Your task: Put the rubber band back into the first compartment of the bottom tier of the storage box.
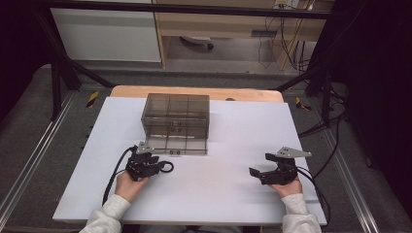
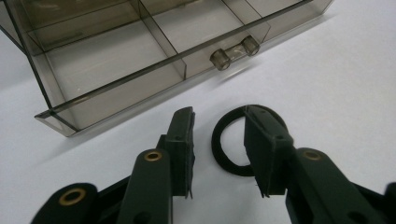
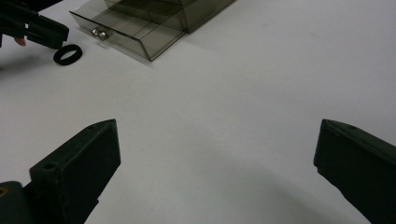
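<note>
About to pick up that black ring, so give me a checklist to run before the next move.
1. Black ring lies flat on the white table: ok.
2. Left gripper straddles the ring's band: not ok; one jaw is over the ring, the other beside it.
3. Pads pressing on the ring: not ok, a gap shows.
4. Drawer of the smoky box pulled open: ok.
5. Right gripper open, apart from the ring: ok.
</note>
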`<state>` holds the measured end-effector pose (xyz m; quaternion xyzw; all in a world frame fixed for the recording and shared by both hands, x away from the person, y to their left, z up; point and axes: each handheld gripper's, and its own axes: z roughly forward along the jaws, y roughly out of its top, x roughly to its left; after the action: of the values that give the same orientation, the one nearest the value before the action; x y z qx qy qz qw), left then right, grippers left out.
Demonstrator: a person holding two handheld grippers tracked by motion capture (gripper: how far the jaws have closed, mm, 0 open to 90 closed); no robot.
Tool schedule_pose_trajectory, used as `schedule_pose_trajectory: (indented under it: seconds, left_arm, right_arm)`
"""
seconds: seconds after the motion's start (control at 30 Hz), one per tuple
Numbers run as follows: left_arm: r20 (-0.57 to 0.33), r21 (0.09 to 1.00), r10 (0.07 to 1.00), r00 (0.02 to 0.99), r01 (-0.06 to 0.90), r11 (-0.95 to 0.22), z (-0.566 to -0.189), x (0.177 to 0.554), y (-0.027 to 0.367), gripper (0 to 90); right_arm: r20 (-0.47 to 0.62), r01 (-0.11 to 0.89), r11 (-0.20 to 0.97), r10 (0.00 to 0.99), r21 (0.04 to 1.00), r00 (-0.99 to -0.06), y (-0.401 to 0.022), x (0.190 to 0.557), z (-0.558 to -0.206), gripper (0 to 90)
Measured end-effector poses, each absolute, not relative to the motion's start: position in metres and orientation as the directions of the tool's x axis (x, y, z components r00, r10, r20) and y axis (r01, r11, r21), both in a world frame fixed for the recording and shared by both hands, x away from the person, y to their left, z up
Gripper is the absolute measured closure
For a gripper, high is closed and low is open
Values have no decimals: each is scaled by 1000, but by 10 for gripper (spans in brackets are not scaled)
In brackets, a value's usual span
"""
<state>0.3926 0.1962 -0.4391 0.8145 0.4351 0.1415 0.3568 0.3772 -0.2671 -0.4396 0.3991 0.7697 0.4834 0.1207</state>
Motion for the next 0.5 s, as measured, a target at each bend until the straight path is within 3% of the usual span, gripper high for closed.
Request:
schedule_pose_trajectory:
  seconds: [0.5]
  left_arm:
    - [-78,697,816,574,616,-367,-440,394,196,691]
  right_arm:
    - [196,496,219,730,840,-655,-267,377,-440,11]
